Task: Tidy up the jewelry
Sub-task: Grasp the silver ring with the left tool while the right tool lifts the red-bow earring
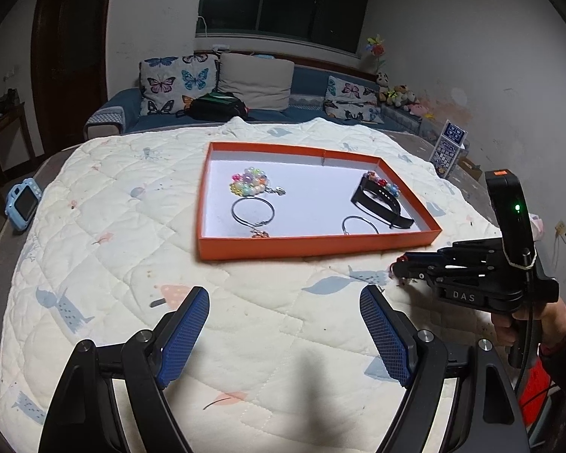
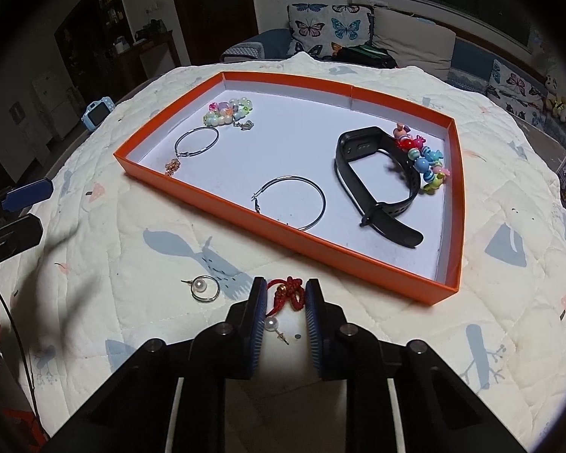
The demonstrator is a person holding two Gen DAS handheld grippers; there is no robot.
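An orange tray [image 1: 313, 246] [image 2: 222, 201] lies on the quilt. It holds a pastel bead bracelet [image 2: 228, 112], two thin hoop earrings [image 2: 302, 204] [image 2: 197, 142], a black watch band [image 2: 377, 185] and a colourful bead bracelet [image 2: 424, 162]. My right gripper [image 2: 285, 294] is down on the quilt in front of the tray, its pads closed around a red knotted cord ornament [image 2: 288, 294]. A pearl stud [image 2: 271, 324] lies between its fingers. A pearl ring earring [image 2: 204, 287] lies to its left. My left gripper [image 1: 285, 324] is open and empty above the quilt.
A blue toy camera [image 1: 22, 204] sits at the quilt's left edge. A sofa with butterfly cushions [image 1: 177, 83] and a black bag [image 1: 217, 105] stands behind. A blue patterned box [image 1: 449, 147] is at the far right.
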